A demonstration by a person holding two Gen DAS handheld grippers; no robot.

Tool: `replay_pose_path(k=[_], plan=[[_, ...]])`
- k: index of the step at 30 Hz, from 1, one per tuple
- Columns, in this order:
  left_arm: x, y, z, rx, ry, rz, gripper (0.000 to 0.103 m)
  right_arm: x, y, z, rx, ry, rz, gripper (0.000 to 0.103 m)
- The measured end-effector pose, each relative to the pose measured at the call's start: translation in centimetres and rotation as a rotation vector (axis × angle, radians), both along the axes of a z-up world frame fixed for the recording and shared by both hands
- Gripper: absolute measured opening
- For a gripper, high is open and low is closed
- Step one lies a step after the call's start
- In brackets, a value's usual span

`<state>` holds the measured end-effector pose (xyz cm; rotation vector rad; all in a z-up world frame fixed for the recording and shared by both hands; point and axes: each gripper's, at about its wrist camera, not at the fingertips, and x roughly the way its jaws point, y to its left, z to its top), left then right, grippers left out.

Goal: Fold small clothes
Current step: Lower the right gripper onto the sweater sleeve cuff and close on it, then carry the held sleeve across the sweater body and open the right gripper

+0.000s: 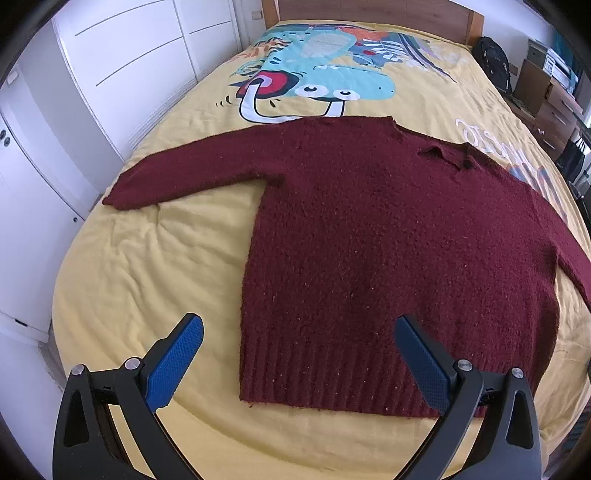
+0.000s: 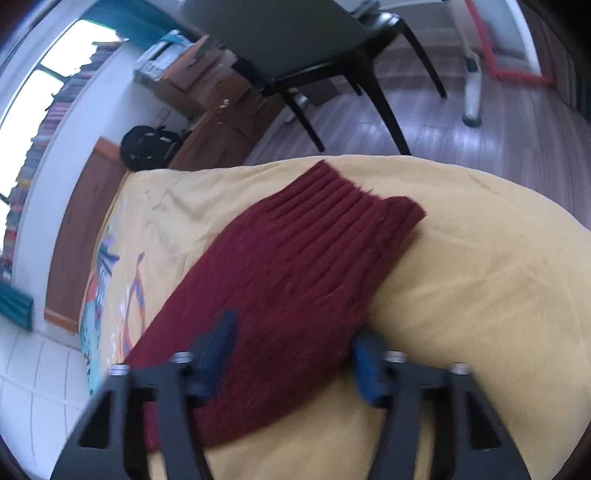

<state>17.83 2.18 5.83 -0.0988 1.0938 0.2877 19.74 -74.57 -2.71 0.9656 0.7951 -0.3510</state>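
Note:
A dark red knitted sweater [image 1: 369, 240] lies flat, front down or up I cannot tell, on the yellow bedspread [image 1: 147, 277], with its collar far right and one sleeve stretched out to the left. My left gripper [image 1: 298, 320] hangs open just above the ribbed hem, one blue pad off the cloth and one over it. In the blurred right wrist view, the sweater's other sleeve [image 2: 314, 240] runs between the fingers of my right gripper [image 2: 295, 326]. Its blue pads stand apart on either side of the flat sleeve, with its ribbed cuff pointing away.
White wardrobe doors [image 1: 110, 74] line the bed's left side. A wooden headboard [image 1: 369, 9], a black backpack [image 1: 495, 62] and wooden drawers [image 1: 554, 110] stand at the far end. A black chair [image 2: 314, 44] stands on the wooden floor [image 2: 480, 129] beyond the bed's edge.

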Motion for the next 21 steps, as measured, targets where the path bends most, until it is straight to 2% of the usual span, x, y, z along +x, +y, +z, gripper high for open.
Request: replay_pose_path(k=[1,3,4,8,13,18,21], plan=[[-0.1,0.2,-0.2,-0.006,0.001,0.002,0.102,0.2,-0.3,0.0,0.005,0.01,-0.002,0.026],[-0.1,0.4,-0.5,-0.01,0.007,0.005,0.102,0.6,-0.7,0.2,0.019,0.014,0.006,0.014],[-0.2,0.7,-0.7,-0.015,0.01,0.007,0.102,0.7,-0.7,0.3,0.01,0.021,0.011,0.013],[-0.4,1.5,-1.0,-0.042,0.012,0.023,0.102,2.2,0.5,3.2,-0.097,0.041,0.094,0.011],[-0.8,2.7,-0.8,-0.043,-0.015,0.042,0.102,4.0,3.6,7.2,-0.162,0.002,0.202,0.01],[-1.3,3.9,-0.9,-0.076,-0.033,0.05,0.102,6.5,9.1,11.1,-0.146,-0.041,0.322,0.01],[-2.0,5.0,-1.0,-0.11,-0.048,0.056,0.102,8.3,13.9,13.0,-0.12,-0.059,0.402,0.01]])
